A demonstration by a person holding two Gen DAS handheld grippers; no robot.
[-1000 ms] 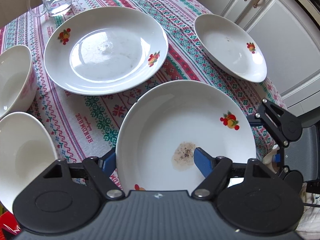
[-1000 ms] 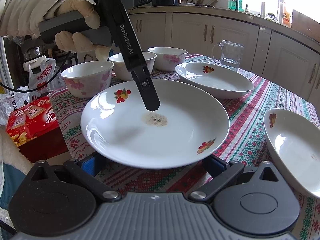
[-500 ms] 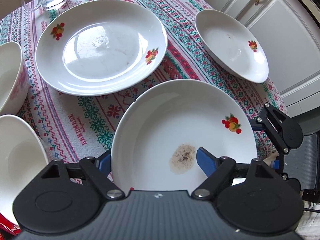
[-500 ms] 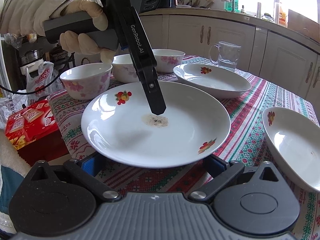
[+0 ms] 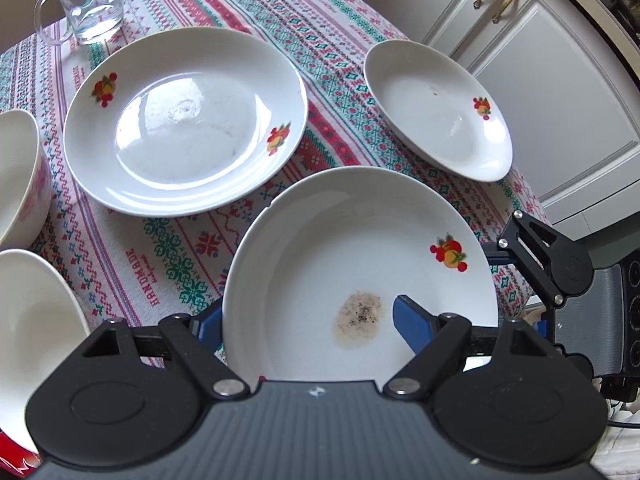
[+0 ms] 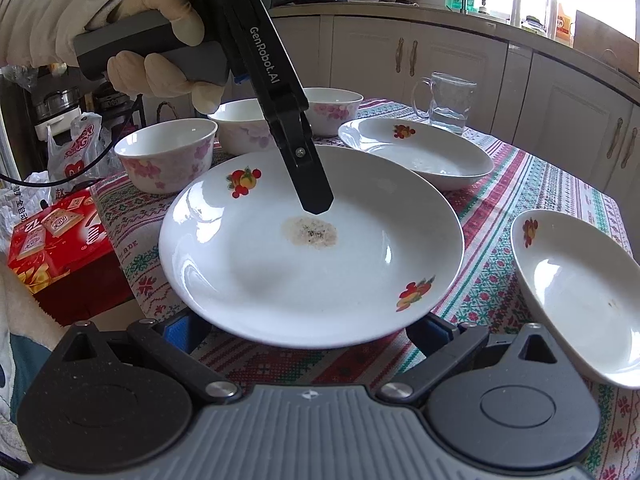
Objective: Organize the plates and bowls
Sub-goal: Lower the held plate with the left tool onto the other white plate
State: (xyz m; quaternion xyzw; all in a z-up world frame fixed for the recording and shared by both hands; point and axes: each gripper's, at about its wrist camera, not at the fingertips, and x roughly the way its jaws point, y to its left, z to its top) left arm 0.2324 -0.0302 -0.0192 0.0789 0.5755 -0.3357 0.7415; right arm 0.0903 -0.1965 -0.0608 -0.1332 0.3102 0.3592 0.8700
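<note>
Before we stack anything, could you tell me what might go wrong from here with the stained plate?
1. The left tongs have just been opening and loosely straddle the rim of the stained plate; lifting now could let it slip.
2. Its residue could soil the large plate if it is stacked there.

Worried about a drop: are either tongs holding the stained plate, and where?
Nothing is clamped. The left tongs straddle the stained plate's rim, jaws just opening; the right tongs lie open beneath it.
</note>
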